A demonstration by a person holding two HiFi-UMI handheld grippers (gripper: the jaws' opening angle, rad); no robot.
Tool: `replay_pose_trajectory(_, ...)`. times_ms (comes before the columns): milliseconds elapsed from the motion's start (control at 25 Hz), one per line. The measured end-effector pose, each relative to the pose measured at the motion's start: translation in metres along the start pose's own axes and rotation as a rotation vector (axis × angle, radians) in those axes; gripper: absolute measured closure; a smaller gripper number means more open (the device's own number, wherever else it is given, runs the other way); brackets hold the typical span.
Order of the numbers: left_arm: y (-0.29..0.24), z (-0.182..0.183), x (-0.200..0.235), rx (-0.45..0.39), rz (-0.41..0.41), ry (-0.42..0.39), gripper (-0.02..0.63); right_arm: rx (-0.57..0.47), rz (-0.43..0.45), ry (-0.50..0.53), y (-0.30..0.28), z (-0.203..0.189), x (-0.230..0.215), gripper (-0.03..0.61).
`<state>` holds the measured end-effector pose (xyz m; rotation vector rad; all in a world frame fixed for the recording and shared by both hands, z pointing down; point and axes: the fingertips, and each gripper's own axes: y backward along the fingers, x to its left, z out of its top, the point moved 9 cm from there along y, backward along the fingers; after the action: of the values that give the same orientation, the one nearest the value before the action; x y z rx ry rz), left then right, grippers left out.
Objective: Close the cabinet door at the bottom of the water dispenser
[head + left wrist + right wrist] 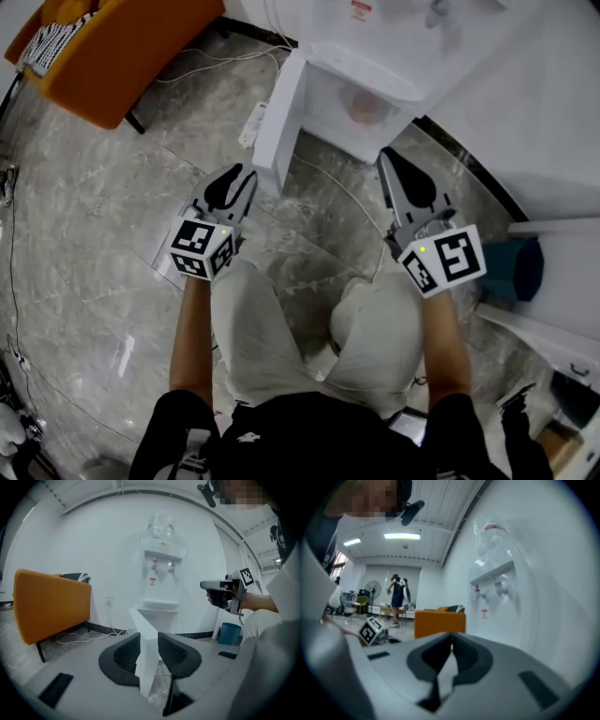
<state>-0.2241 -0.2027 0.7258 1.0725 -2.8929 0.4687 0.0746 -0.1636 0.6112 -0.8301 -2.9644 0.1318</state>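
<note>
The white water dispenser (375, 56) stands against the wall, with its bottom cabinet (361, 108) showing open. The cabinet door (278, 117) is swung out toward me on the left side. My left gripper (246, 176) sits low, just in front of the door's free edge. In the left gripper view its jaws stand open (149, 639), and the door's edge (146, 667) lines up in the gap with no pad pressing on it. My right gripper (386, 153) hovers in front of the dispenser's right side. Its fingertips meet (451, 645) with nothing between them.
An orange sofa (122, 47) stands at the left. A power strip with cables (251, 125) lies on the floor beside the door. A blue bin (520, 267) and white furniture (562, 234) are at the right. The person's knees are below the grippers.
</note>
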Motion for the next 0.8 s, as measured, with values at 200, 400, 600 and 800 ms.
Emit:
replay_pose_trajectory(200, -0.013, -0.013, 0.011, 0.046, -0.053, -0.044, 0.425, 0.017, -0.003, 0.021, 0.004, -0.001, 0.004, 0.543)
replay_pose_trajectory(400, -0.031, -0.014, 0.006, 0.083, -0.113, -0.064, 0.422, 0.037, -0.011, 0.042, 0.011, -0.001, 0.002, 0.543)
replay_pose_trajectory(600, -0.037, -0.016, -0.005, 0.071, -0.115, -0.044, 0.440, 0.046, -0.033, 0.048, 0.024, -0.003, -0.008, 0.543)
replay_pose_trajectory(800, -0.045, -0.016, -0.024, 0.075, -0.151, -0.053, 0.473, 0.067, -0.043, 0.074, 0.033, -0.007, -0.013, 0.543)
